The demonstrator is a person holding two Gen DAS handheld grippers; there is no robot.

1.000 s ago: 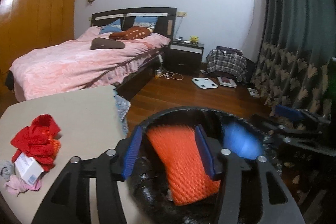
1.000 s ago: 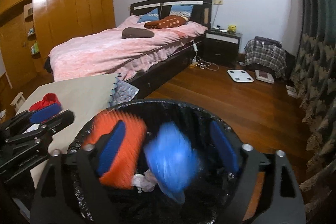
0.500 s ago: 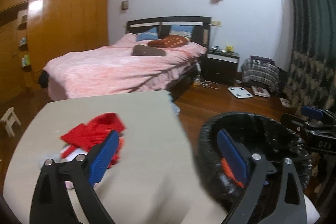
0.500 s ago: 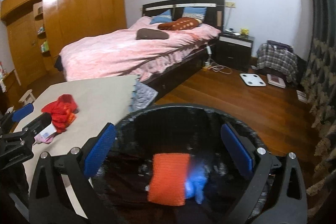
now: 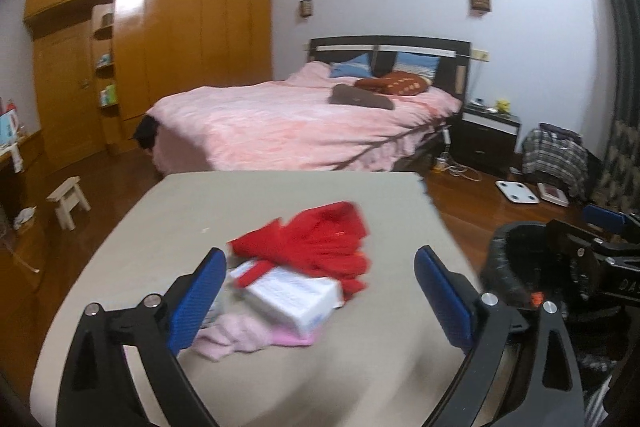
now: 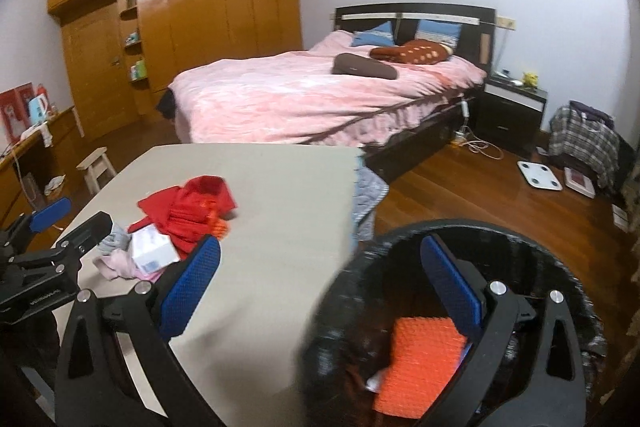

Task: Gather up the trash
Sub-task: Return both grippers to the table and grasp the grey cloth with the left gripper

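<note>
Red crumpled wrapping [image 5: 316, 247] lies heaped on my beige table [image 5: 280, 195], and it is the biggest piece of trash in front of me. Touching its near side is a white carton [image 5: 288, 293], tilted, with a pale pink rag [image 5: 240, 337] spread under and in front of it. From the right wrist view I also see a small grey wad [image 6: 114, 241] just beside the carton, and a bit of orange netting [image 6: 220, 227] poking out from under the red heap.

My left gripper [image 5: 316, 301] hangs over this pile with its blue pads spread wide and nothing between them; the carton and the rag show in the gap, but I cannot tell whether the fingers touch anything. My right gripper [image 6: 320, 287] is likewise wide open and holds nothing. Its left pad sits over the table edge and its right pad over the mouth of the black-lined trash bin [image 6: 560, 267], which stands on the floor just beside the table's right side. Inside the bin lies a flat piece of orange foam mesh [image 6: 420, 359] with some white scrap at its lower edge.

Beyond the table stands a bed with a pink cover [image 5: 288, 123], a dark nightstand [image 5: 488, 139] to its right, and a wooden wardrobe [image 5: 160, 47] along the left wall. A white scale [image 5: 516, 191] lies on the wood floor, and a small pale stool [image 5: 70, 199] stands to the left of the table.
</note>
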